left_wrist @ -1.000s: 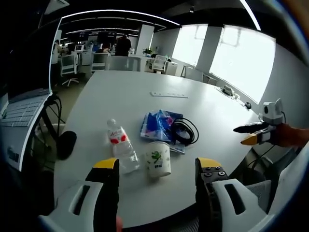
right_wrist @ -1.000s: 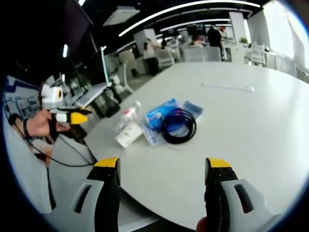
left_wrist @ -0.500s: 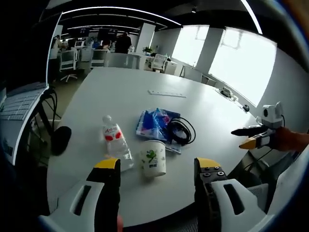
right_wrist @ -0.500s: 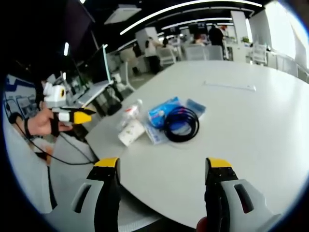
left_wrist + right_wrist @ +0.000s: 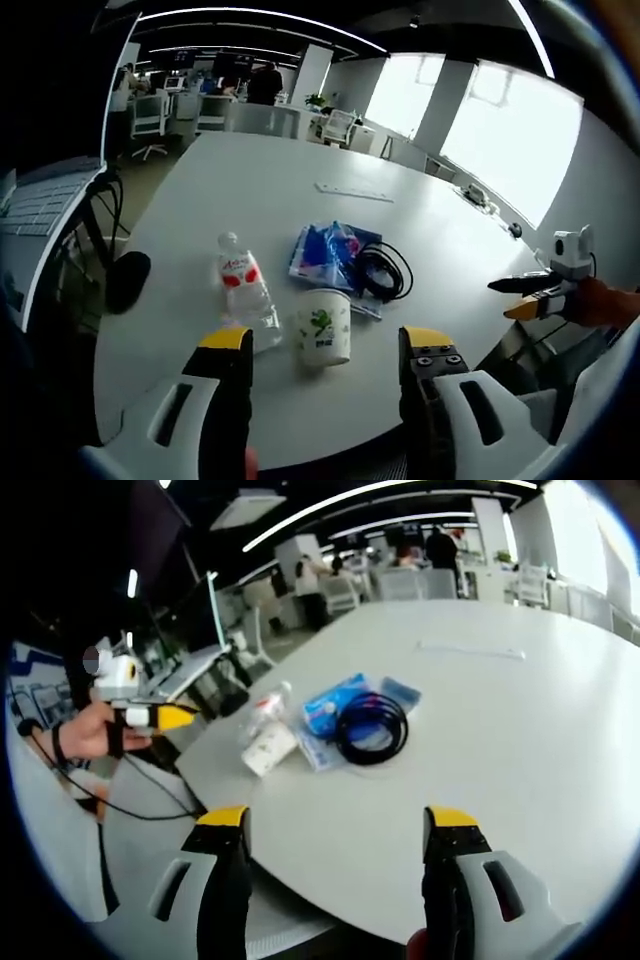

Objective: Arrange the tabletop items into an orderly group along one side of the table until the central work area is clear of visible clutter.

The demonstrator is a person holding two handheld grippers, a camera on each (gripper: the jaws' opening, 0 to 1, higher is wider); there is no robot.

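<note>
Both grippers hover off the table edge — nothing grasped yet

The left gripper (image 5: 320, 350) and right gripper (image 5: 335, 825) have jaws wide and empty. The paper cup (image 5: 325, 325) stands with the water bottle (image 5: 245, 290) lying just beside it, blue packets (image 5: 325, 250) and the coiled black cable (image 5: 380, 270) behind. In the last second only the views drifted — the clutter sits unmoved.

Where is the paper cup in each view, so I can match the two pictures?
Left gripper view: the cup stands near the bottom centre, just above the gap between that view's jaws, right of the bottle.
Right gripper view: the cup is left of centre, at the table's near edge, just below the bottle.
Shared landmark: the black cable coil lying partly on the blue packet.
</note>
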